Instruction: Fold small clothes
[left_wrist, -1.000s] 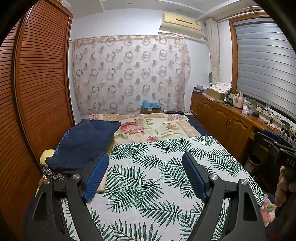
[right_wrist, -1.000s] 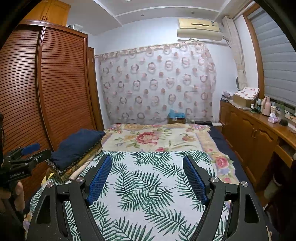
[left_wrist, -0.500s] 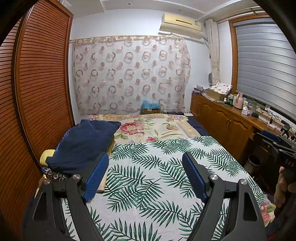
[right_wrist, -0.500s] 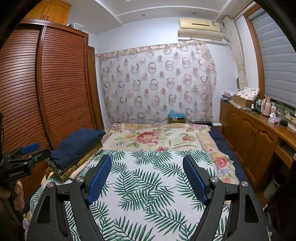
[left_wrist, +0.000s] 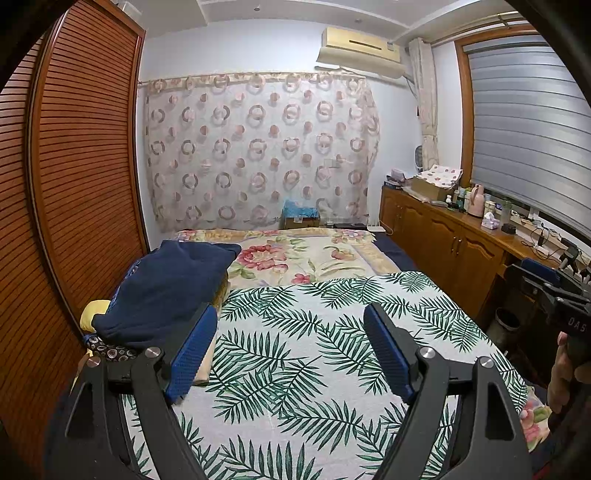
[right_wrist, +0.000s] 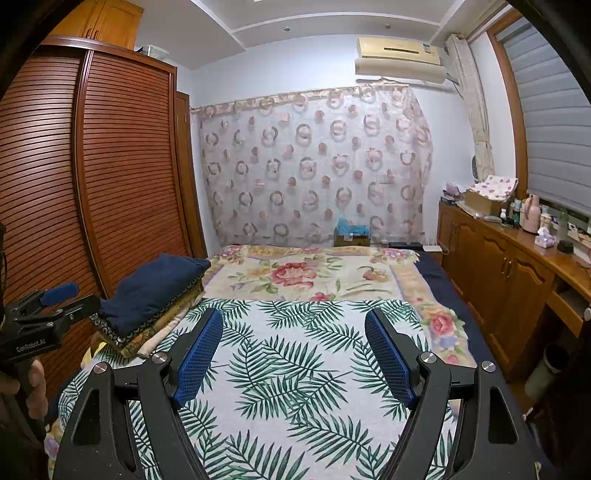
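A stack of folded clothes with a navy blue garment (left_wrist: 162, 284) on top lies at the bed's left edge; it also shows in the right wrist view (right_wrist: 155, 288). My left gripper (left_wrist: 291, 325) is open and empty, held above the palm-leaf sheet (left_wrist: 314, 350), with its left finger close to the stack. My right gripper (right_wrist: 295, 328) is open and empty above the same sheet (right_wrist: 295, 369), to the right of the stack. Each gripper shows at the edge of the other's view, the right gripper (left_wrist: 554, 295) and the left gripper (right_wrist: 48, 314).
A floral blanket (left_wrist: 303, 254) covers the far half of the bed. A slatted wooden wardrobe (left_wrist: 74, 184) stands along the left. A wooden cabinet (left_wrist: 461, 243) with bottles and boxes runs along the right. A small bin (left_wrist: 506, 325) stands on the floor.
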